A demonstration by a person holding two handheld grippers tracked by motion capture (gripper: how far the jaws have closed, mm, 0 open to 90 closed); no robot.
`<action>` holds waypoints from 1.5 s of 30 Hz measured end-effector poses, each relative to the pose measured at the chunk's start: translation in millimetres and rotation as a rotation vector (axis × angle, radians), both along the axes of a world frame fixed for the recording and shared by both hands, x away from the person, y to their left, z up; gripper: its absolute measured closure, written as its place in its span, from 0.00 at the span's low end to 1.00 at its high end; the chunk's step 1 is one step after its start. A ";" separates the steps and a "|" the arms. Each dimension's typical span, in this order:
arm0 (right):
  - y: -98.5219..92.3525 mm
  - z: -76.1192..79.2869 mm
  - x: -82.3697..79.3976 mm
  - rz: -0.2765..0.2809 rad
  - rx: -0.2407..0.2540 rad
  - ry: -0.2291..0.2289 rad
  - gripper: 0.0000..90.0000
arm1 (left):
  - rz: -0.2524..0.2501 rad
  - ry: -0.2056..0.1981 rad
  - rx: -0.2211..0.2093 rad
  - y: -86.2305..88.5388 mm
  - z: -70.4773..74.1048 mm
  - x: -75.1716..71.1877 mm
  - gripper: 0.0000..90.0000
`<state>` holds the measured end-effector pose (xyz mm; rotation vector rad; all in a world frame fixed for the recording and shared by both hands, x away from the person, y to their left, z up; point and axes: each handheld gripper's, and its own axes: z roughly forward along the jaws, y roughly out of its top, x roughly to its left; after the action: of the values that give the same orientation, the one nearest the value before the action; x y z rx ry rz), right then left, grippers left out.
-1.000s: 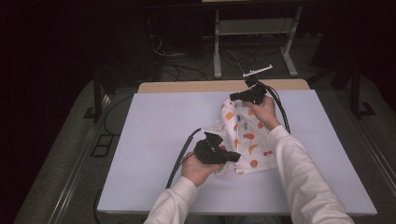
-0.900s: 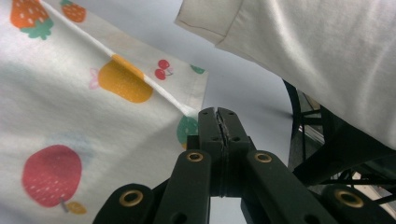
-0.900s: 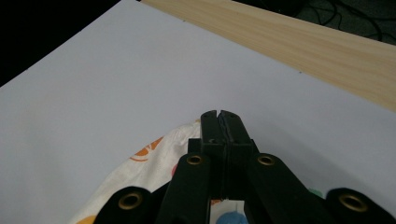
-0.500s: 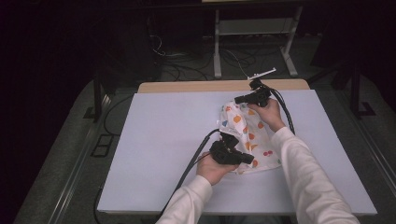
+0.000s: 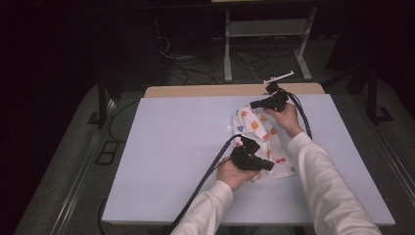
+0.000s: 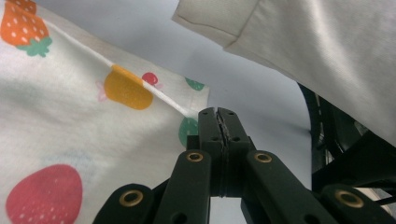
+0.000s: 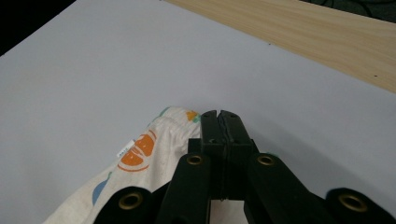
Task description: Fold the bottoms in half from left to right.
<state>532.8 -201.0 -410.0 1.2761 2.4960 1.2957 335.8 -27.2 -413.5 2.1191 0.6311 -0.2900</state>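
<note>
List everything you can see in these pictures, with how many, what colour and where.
Fruit-print cloth: one, white with orange, red and green fruit, right of centre on the table, between the two grippers.
Table: one, pale lilac-grey top, middle of the high view.
Wooden board: one, light tan, along the table's far edge.
Metal stand: one, grey-white, on the floor beyond the table.
Floor cables: several, dark, beyond the table.
Left gripper: one, black, jaws shut, at the cloth's near edge.
Right gripper: one, black, jaws shut, at the cloth's far end.
Sleeves: two, cream, from the bottom edge.
</note>
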 end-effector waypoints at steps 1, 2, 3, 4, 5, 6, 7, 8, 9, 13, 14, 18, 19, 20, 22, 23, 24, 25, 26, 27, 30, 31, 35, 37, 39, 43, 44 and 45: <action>-0.5 -0.8 0.2 0.000 -0.004 0.001 0.98 | 0.001 0.004 0.007 -2.1 -1.3 1.3 0.99; -1.1 -1.6 0.5 0.000 -0.006 0.003 0.98 | 0.006 0.011 0.013 -4.3 -2.9 2.4 0.99; -1.9 -2.2 0.8 0.000 -0.010 0.004 0.98 | 0.006 0.018 0.015 -6.4 -4.2 3.5 0.99; -3.0 -2.5 0.9 -0.003 -0.013 0.008 0.98 | 0.006 0.020 0.013 -8.4 -5.5 4.1 0.99; -4.3 -2.8 1.3 -0.003 -0.010 0.007 0.98 | 0.008 0.023 0.010 -10.2 -6.4 4.6 0.99; -5.6 -3.1 1.7 -0.004 -0.009 0.005 0.98 | 0.003 0.024 0.012 -11.8 -7.2 5.5 0.99; -6.6 -3.2 2.0 -0.003 -0.014 0.005 0.98 | 0.002 0.027 0.011 -13.9 -8.0 5.9 0.99; -7.4 -3.3 2.3 -0.004 -0.017 0.008 0.98 | 0.004 0.028 0.011 -16.1 -8.7 6.1 0.99; -8.0 -3.5 2.7 -0.003 -0.022 0.008 0.98 | 0.005 0.030 0.008 -18.1 -9.4 6.6 0.99; -10.0 -4.3 4.0 -0.001 -0.026 0.008 0.98 | 0.010 0.044 0.007 -26.2 -11.8 9.0 0.99; -10.1 -4.7 4.4 -0.001 -0.030 0.010 0.98 | 0.011 0.054 0.012 -28.4 -13.0 10.1 0.99; -11.7 -6.8 6.4 -0.005 -0.038 0.011 0.98 | 0.005 0.064 0.015 -35.9 -16.4 12.0 0.99; -12.7 -7.4 6.9 -0.007 -0.032 0.009 0.98 | 0.005 0.066 0.012 -37.2 -17.0 12.6 0.99; -13.9 -8.2 7.4 -0.011 -0.021 0.014 0.98 | 0.006 0.066 0.011 -38.6 -17.9 13.4 0.99; -15.3 -9.3 8.8 -0.020 -0.013 0.012 0.98 | 0.012 0.071 0.007 -40.9 -19.1 14.7 0.99; -15.8 -9.8 9.6 -0.023 -0.007 0.013 0.98 | 0.013 0.073 0.008 -42.1 -19.4 15.6 0.99; -16.0 -10.0 10.4 -0.026 -0.006 0.012 0.98 | 0.017 0.074 0.004 -43.3 -19.7 16.5 0.99; -16.3 -10.3 11.2 -0.028 -0.005 0.014 0.98 | 0.018 0.075 0.000 -44.1 -19.9 17.6 0.99; -16.6 -10.5 11.9 -0.028 -0.004 0.014 0.98 | 0.020 0.077 -0.006 -44.7 -20.2 18.9 0.99; -17.0 -10.6 12.6 -0.027 -0.003 0.013 0.98 | 0.023 0.081 -0.011 -45.6 -20.7 20.0 0.99; -18.9 -10.1 13.9 -0.030 -0.004 0.015 0.98 | 0.027 0.083 -0.006 -47.7 -22.7 22.6 0.99; -19.3 -9.9 14.4 -0.030 -0.007 0.015 0.98 | 0.033 0.083 -0.013 -48.3 -24.2 23.2 0.99; -20.3 -10.7 16.4 -0.032 -0.002 0.017 0.98 | 0.041 0.070 -0.018 -50.7 -29.4 25.5 0.99; -20.3 -11.6 16.5 -0.031 -0.004 0.021 0.98 | 0.049 0.083 -0.029 -52.9 -33.5 26.2 0.99; -20.3 -12.2 16.3 -0.033 -0.008 0.027 0.98 | 0.040 0.081 -0.030 -55.7 -36.0 25.1 0.99; -21.0 -11.8 15.7 -0.032 -0.019 0.024 0.98 | 0.037 0.076 -0.019 -59.1 -36.9 23.9 0.99; -21.5 -11.3 15.4 -0.033 -0.017 0.024 0.98 | 0.037 0.076 -0.021 -59.2 -36.8 24.4 0.99; -22.2 -11.0 15.1 -0.033 -0.017 0.022 0.98 | 0.036 0.074 -0.021 -59.5 -36.6 24.9 0.99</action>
<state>547.9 -223.2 -421.0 1.3298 2.4833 1.2581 360.8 -86.7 -450.1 2.0828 0.7061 -0.3544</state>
